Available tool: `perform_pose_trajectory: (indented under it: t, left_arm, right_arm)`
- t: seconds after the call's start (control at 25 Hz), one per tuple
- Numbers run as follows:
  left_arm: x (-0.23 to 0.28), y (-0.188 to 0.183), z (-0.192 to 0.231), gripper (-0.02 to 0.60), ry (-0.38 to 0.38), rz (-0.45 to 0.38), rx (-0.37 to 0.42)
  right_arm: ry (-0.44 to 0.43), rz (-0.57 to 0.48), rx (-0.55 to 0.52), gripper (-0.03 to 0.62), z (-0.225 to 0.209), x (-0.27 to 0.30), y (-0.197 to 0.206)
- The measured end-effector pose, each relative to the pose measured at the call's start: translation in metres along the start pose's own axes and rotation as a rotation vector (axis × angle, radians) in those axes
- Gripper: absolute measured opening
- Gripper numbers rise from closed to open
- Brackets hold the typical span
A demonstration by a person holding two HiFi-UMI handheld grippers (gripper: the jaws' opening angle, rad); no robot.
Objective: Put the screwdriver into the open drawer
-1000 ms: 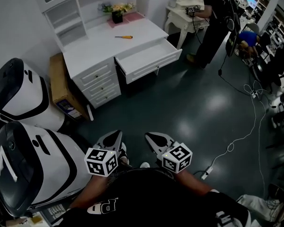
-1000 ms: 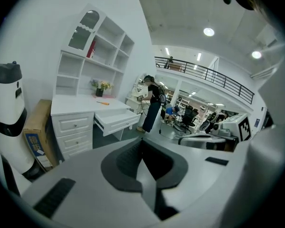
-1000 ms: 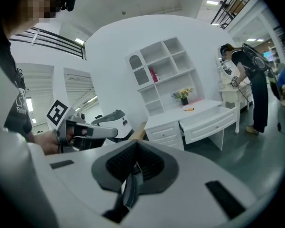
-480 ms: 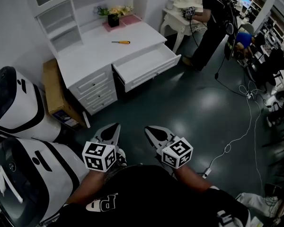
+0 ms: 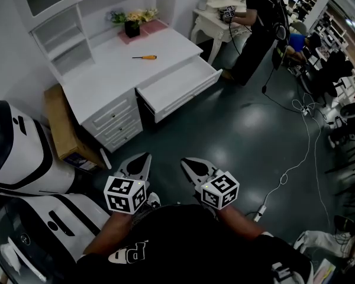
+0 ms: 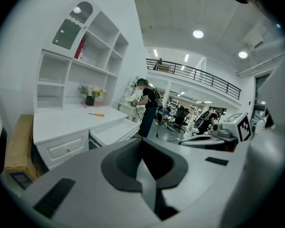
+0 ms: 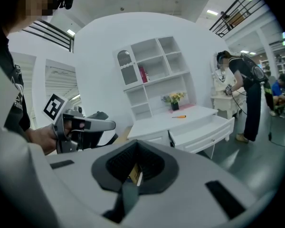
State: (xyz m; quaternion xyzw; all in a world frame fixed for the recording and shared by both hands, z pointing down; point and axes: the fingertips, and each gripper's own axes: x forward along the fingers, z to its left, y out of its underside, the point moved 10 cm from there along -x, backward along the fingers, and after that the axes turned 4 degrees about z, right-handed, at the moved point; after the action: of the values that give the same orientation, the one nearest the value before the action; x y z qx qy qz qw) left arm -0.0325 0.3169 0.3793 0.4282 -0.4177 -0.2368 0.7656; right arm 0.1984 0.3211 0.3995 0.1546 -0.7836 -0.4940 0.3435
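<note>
Atop the desk (image 5: 115, 76), screwdriver (image 5: 144, 57) lies; drawer (image 5: 176, 85) open.

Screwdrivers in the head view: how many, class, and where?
1: the screwdriver lies on the white desk, beyond the open drawer. Closed drawers may hide more.

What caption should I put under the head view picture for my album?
Both shut, the left tool and right tool face a desk with a screwdriver on top and its drawer open.
</note>
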Motion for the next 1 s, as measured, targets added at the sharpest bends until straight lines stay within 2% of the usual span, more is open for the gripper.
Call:
perform_pose_trajectory:
  t: [0.44,1.0]
  left_arm:
    - [0.009,-0.019,0.064,0.011,0.035,0.015,0.029]
    - [0.005,-0.012,0.109,0.011,0.020,0.053,-0.018]
  right_arm:
    - [0.051,0.001,0.008,0.009,0.009,0.056,-0.019]
    - [0.033,0.041,-0.004,0.009,0.020,0.099,-0.033]
